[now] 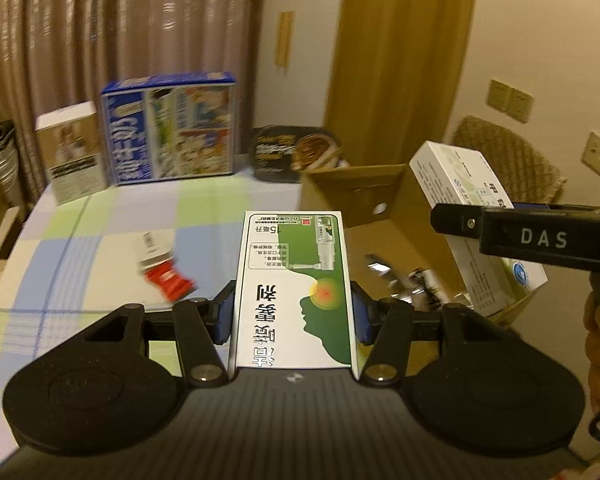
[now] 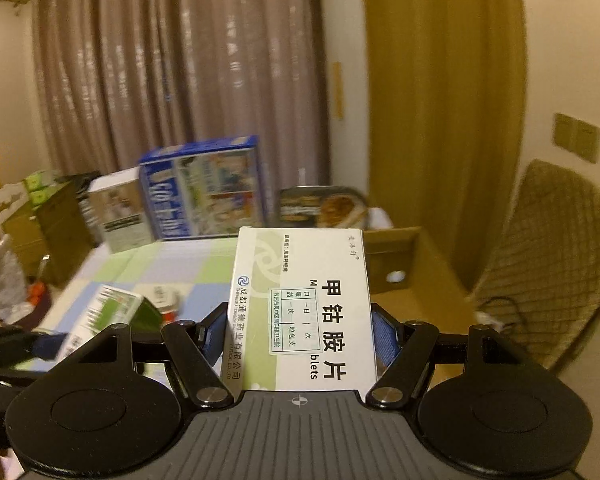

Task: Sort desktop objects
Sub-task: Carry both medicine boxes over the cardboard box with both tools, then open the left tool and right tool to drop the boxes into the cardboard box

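Left wrist view first, and the checked tablecloth (image 1: pixel 100 232) fills the stage, pale green, blue and white squares running back to the brown curtain (image 1: pixel 120 20). On its far side stands the big blue picture box (image 1: pixel 170 128), upright, with a smaller white-and-tan box (image 1: pixel 74 152) just beside it on the left and a dark food tray (image 1: pixel 296 152) leaning to its right. Next in size, the open cardboard box (image 1: pixel 364 200) sits at the right of the table, flaps up, a round hole in its wall.

Now the action: the left gripper (image 1: pixel 294 312) is clamped on the green-and-white medicine box (image 1: pixel 294 288), blue pads pressing both long sides, box held out over the cloth, clear of it. Over on the right, the right gripper (image 1: pixel 540 236) comes in edge-on, carrying the white tablet box (image 1: pixel 460 176) above the cardboard box. A small red-and-white packet (image 1: pixel 162 272) lies loose on the cloth, blurred.

Right wrist view confirms it: the right gripper (image 2: pixel 300 336) is clamped on that white tablet box (image 2: pixel 304 312), pads against both sides, the cardboard box (image 2: pixel 412 264) just behind and to the right, a woven chair (image 2: pixel 552 256) beyond it
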